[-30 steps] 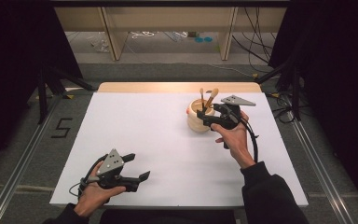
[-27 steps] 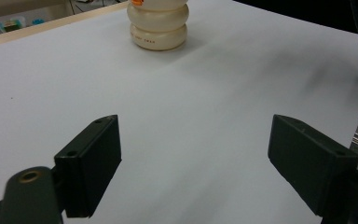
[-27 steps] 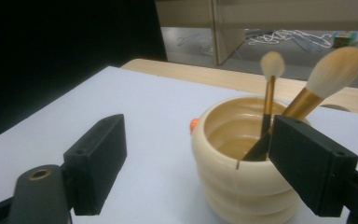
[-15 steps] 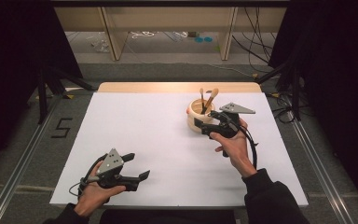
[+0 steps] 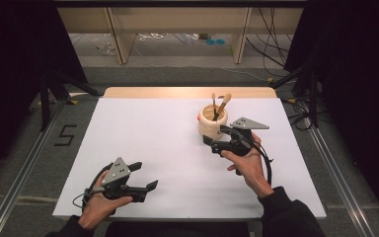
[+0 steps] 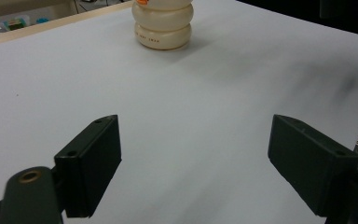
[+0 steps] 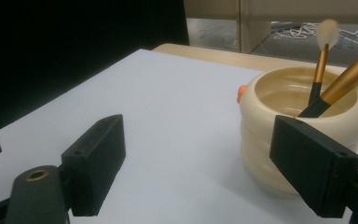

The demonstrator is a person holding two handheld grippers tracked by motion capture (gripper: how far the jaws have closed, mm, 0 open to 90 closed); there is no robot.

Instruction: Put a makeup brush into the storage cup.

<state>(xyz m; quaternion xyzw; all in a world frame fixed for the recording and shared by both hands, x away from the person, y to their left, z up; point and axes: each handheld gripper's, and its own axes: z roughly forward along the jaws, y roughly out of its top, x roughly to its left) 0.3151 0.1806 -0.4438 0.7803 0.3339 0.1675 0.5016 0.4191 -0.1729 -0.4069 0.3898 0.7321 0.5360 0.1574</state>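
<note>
Brushes (image 5: 221, 105) stand in the cream ribbed cup (image 5: 210, 123), two of them, handles down and leaning right, bristle ends up. Cup sits on the white table (image 5: 148, 133), right of centre and toward the far edge. Nothing else lies on the surface, so the loading of the cup looks done, or nearly so; what is left, by my reading, is only to draw the hands away, unless the cup itself is to be moved.

Right gripper (image 5: 216, 139) sits just beside the cup on its near side, jaws spread wide and empty. In the right gripper view the cup (image 7: 303, 126) stands partly behind the right-hand jaw, apart from it as far as I can tell; the two brushes (image 7: 340, 81) rise from its mouth. Hand wraps the grip from below, forearm coming in from the near edge, tool pointed left across the table.

Left gripper (image 5: 144, 177) rests low at the near left corner, well apart from the cup, jaws likewise wide with nothing between them. Its own view looks across bare table to the cup (image 6: 163, 25) far off.
</note>
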